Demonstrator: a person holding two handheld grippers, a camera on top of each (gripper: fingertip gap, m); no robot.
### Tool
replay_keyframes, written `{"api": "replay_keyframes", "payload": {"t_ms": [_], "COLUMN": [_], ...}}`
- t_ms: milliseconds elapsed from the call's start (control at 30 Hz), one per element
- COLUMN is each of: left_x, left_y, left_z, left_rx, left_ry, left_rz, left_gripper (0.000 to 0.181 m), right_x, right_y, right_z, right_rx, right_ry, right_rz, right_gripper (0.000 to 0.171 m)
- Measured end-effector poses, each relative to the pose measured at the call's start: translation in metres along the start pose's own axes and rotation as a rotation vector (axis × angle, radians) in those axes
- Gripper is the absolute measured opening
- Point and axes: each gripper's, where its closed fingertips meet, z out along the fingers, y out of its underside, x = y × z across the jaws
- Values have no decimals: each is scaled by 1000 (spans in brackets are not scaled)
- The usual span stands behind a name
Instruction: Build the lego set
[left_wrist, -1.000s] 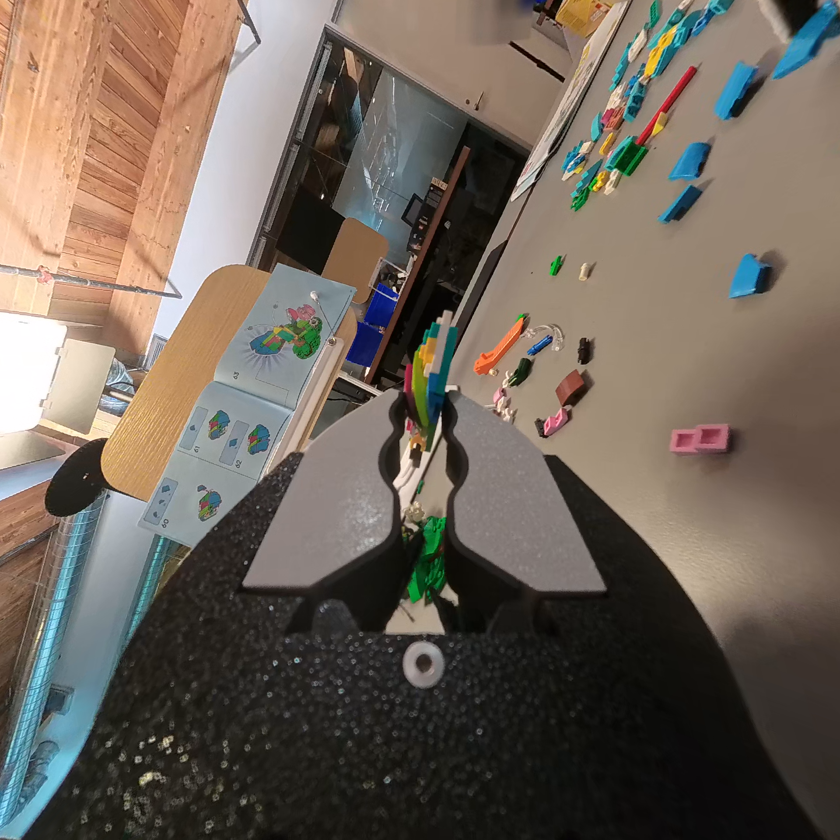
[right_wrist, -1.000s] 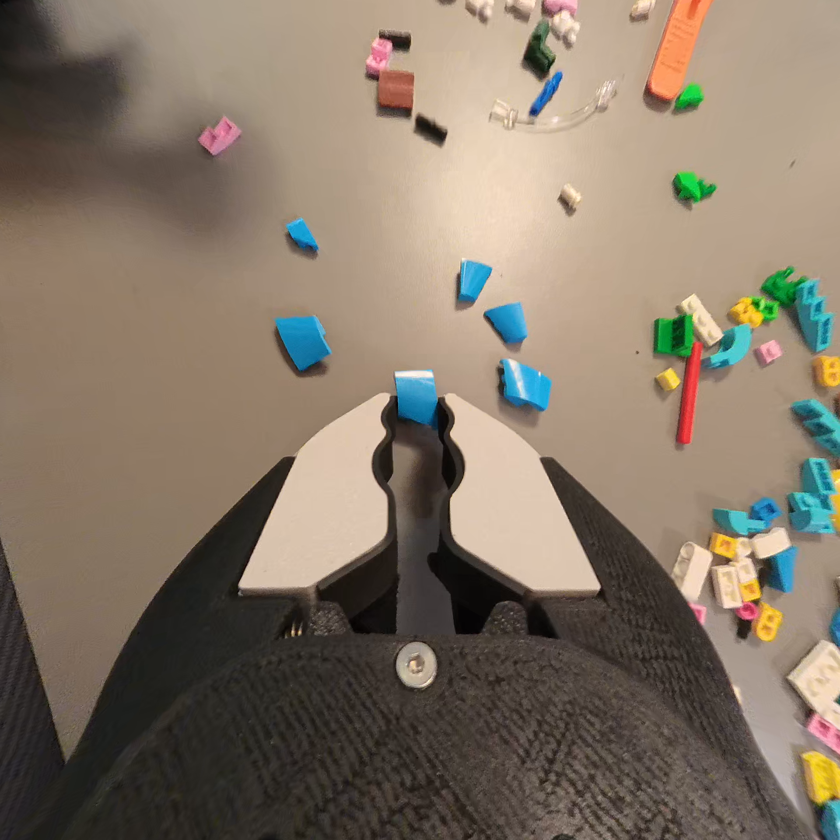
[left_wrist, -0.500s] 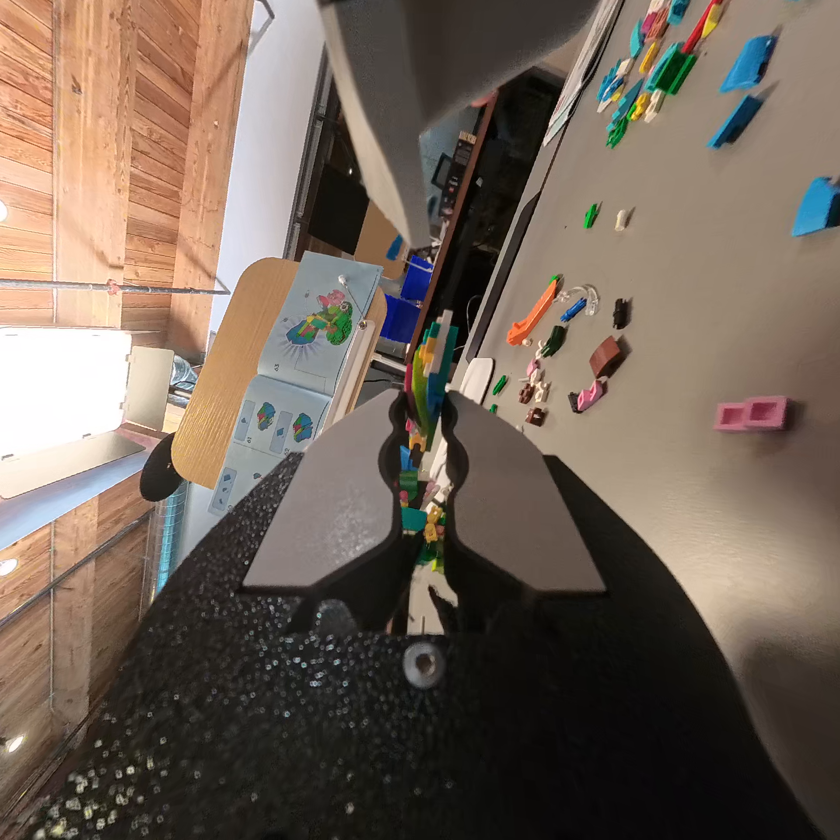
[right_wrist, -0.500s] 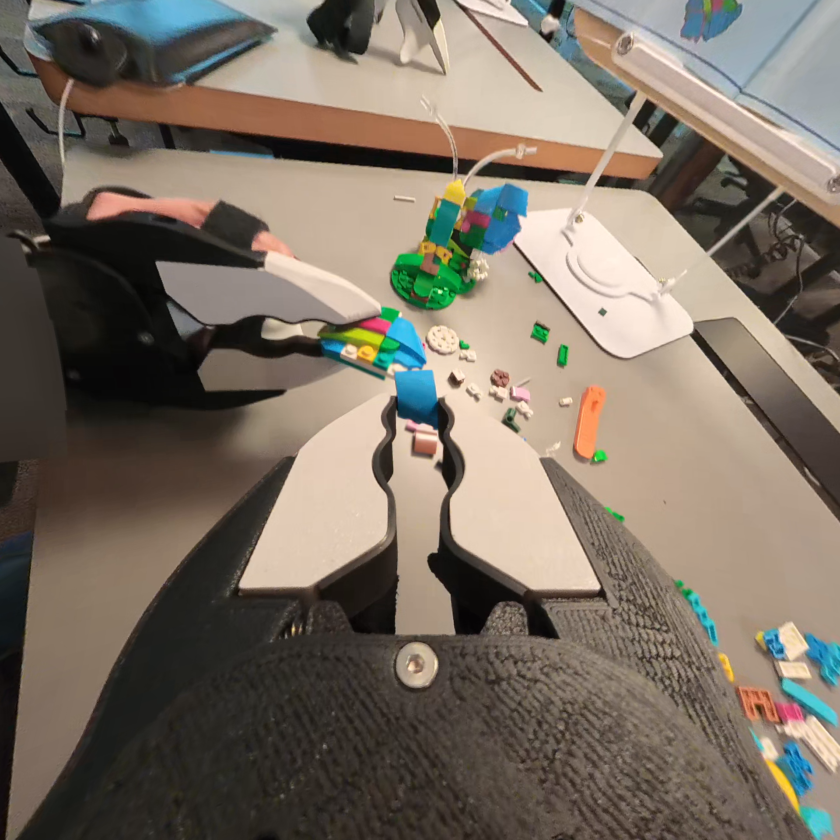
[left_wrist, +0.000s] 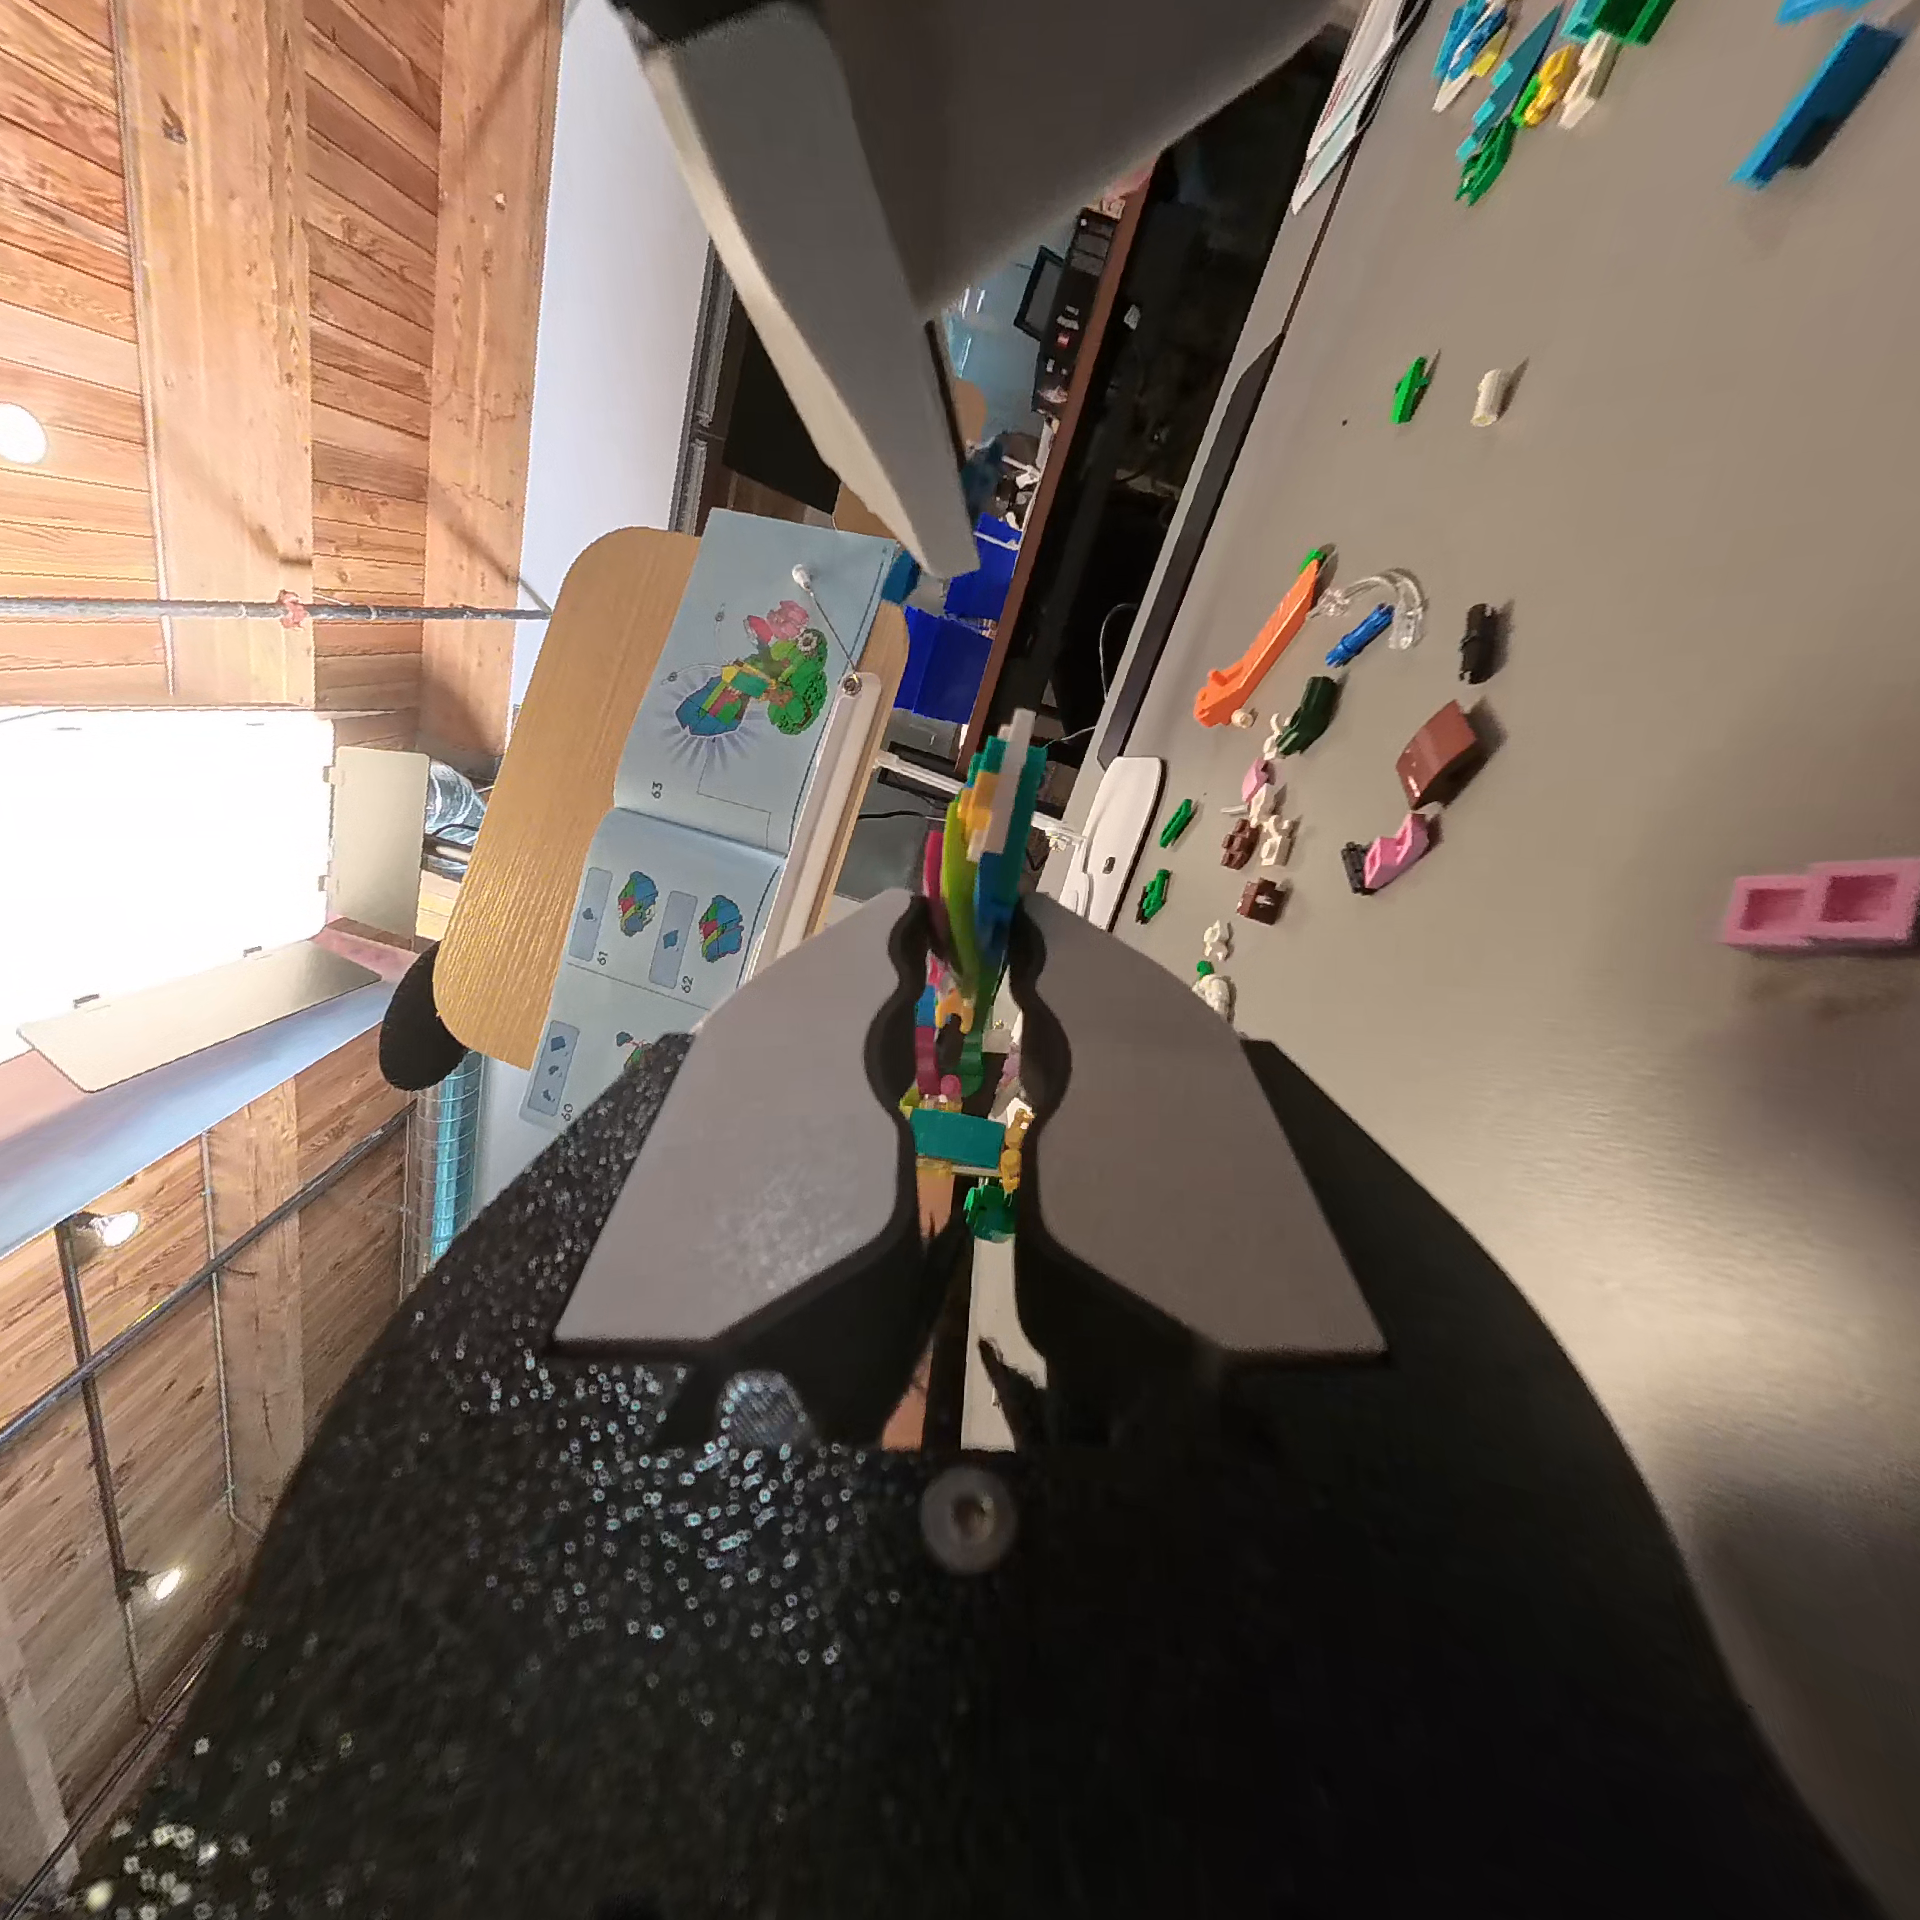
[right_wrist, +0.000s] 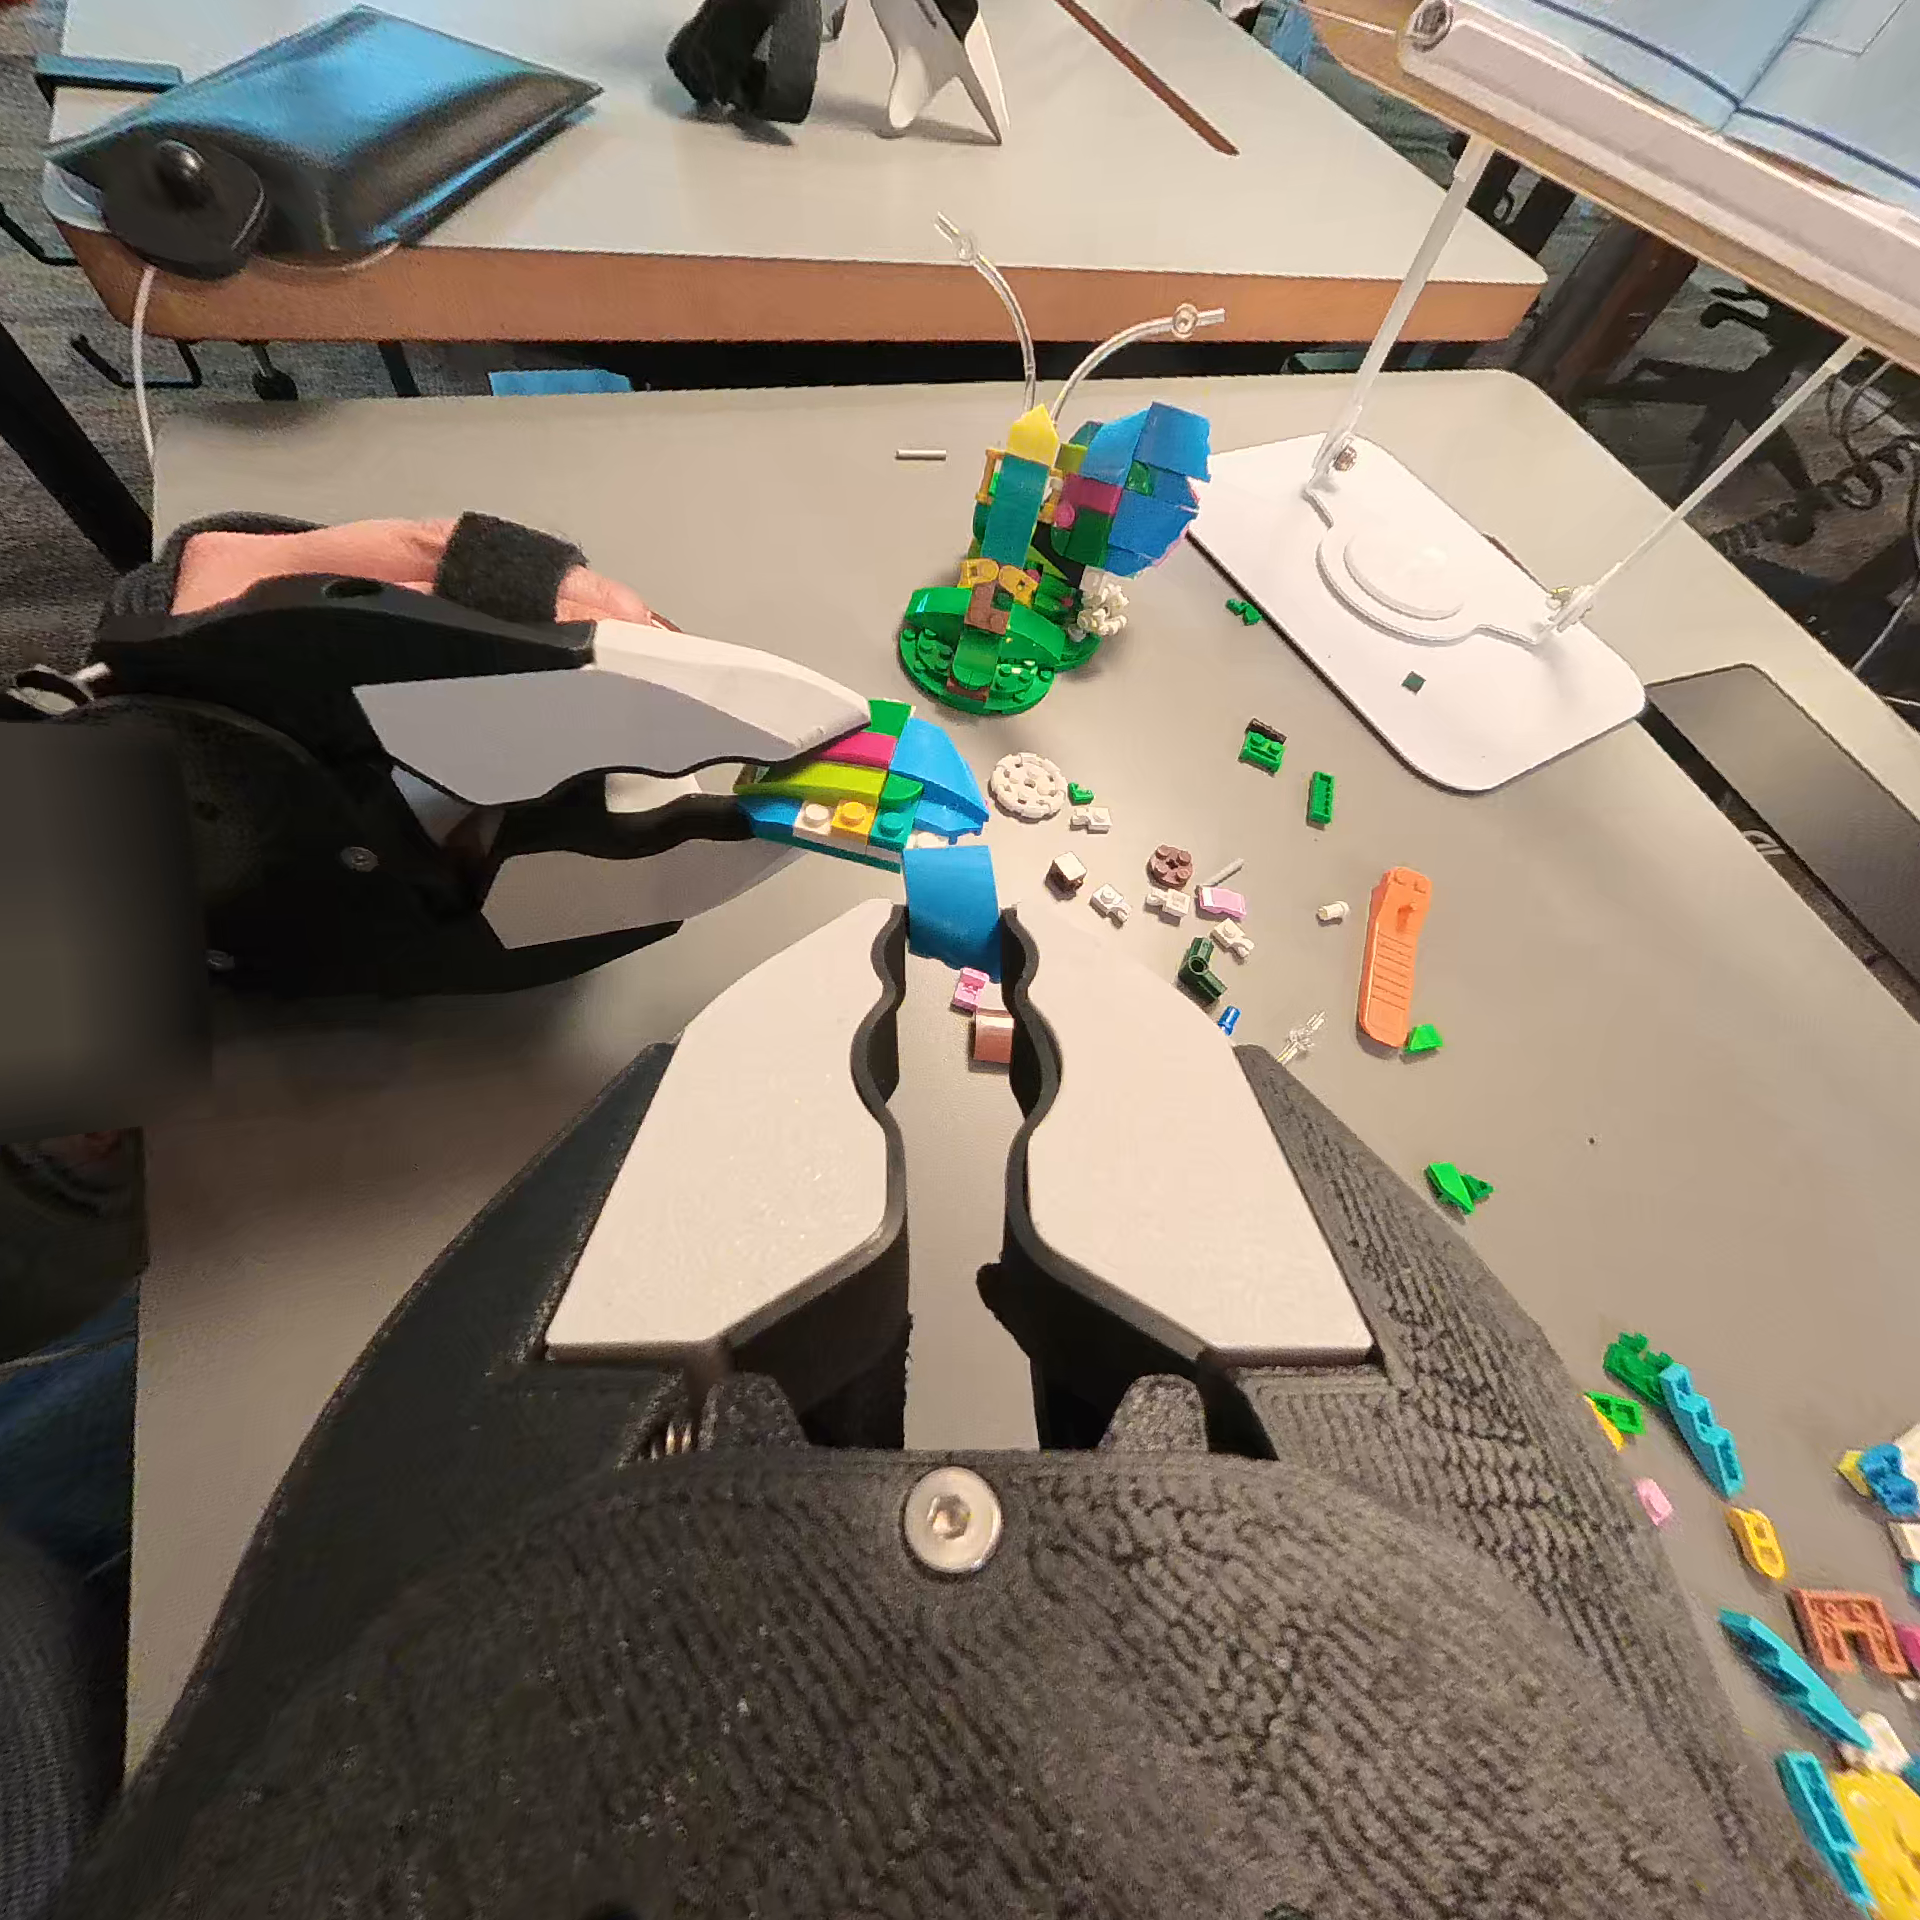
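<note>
The right gripper (right_wrist: 951, 914) is pinching a curved blue lego slope piece (right_wrist: 951, 902) at its fingertips, now closer than half a second ago to the multicoloured wing-shaped lego assembly (right_wrist: 868, 795), which the left gripper (left_wrist: 968, 920) is keeping clamped above the grey table (right_wrist: 1558, 1091). The piece is sitting just beside the assembly's blue end. Beyond them, toward the table's far edge, a partly built lego model on a round green base (right_wrist: 1029, 582) is standing, with small loose bricks and an orange brick separator (right_wrist: 1392, 956) lying between it and the grippers.
</note>
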Motion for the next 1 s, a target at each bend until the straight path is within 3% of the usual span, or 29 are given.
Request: {"api": "replay_keyframes", "payload": {"t_ms": [333, 567, 767, 900, 1000], "left_x": [4, 8, 10, 11, 10], "left_y": [5, 11, 15, 15, 15], "left_z": [-3, -4, -5, -5, -6], "left_rx": [-27, -56, -66, -65, -60], "left_ry": [13, 6, 5, 8, 1], "left_rz": [75, 139, 150, 151, 149], "left_gripper": [14, 14, 14, 14, 14], "right_x": [4, 5, -1, -8, -4], "right_y": [15, 73, 95, 99, 77], "right_z": [5, 22, 26, 29, 25], "right_rx": [-47, -325, -441, -451, -326], "right_ry": [-42, -69, -93, -124, -95], "right_rz": [25, -5, -30, -25, 8], "right_gripper": [15, 15, 15, 15, 27]}}
